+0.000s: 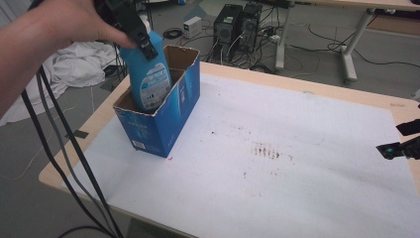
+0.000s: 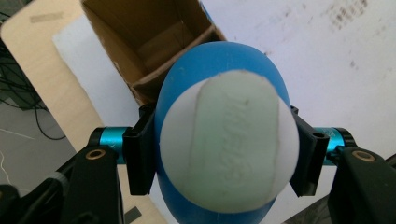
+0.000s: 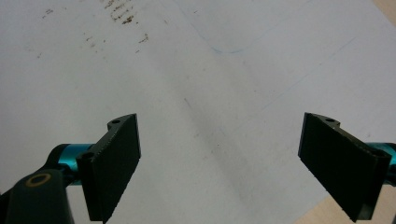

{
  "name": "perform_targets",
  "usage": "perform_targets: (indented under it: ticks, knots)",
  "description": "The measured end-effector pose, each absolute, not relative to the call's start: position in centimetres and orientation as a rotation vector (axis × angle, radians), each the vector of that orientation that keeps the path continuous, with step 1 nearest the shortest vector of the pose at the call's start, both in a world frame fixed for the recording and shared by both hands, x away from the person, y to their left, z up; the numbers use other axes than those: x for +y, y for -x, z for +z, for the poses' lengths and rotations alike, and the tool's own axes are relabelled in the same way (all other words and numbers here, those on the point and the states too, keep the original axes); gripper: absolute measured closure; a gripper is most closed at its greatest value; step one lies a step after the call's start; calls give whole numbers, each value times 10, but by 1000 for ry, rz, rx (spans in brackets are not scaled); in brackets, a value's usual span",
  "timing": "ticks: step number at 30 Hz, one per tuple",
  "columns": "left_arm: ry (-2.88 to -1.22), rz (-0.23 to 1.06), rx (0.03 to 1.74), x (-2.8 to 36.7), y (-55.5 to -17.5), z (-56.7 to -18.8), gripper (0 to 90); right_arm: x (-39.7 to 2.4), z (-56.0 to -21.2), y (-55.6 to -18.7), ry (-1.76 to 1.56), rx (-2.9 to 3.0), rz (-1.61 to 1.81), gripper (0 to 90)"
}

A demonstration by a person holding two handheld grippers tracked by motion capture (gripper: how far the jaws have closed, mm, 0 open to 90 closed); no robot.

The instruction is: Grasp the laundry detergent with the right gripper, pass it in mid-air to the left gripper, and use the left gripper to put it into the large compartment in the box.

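A blue bottle with a pale label stands half inside an open blue cardboard box at the table's left. My left gripper is shut on the bottle near its top, held from above by a hand. In the left gripper view the bottle's white cap sits between the two black pads, with the box's brown inside below. My right gripper hovers open over the white sheet, nothing between its pads; its tip pokes in at the table's right edge.
A white sheet with brown stains covers most of the wooden table. Black cables trail down from the left gripper past the table's left edge. Computer towers and white cloth lie on the floor behind.
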State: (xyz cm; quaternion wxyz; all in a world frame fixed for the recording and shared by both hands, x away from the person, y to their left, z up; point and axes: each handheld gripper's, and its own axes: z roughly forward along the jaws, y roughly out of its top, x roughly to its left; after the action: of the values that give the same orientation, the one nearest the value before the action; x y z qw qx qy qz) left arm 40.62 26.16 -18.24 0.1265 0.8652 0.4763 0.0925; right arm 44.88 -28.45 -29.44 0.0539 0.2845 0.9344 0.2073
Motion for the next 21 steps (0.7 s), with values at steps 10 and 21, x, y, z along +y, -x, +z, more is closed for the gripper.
perform_targets:
  ticks: [10, 21]
  knots:
    - [-2564, 207, 1375, 262, -408, -229, 381, -285, -293, -446, -858, 2836, 630, 126]
    - [-2615, 195, 1349, 259, -408, -263, 381, -284, -293, -446, -848, 2839, 631, 126]
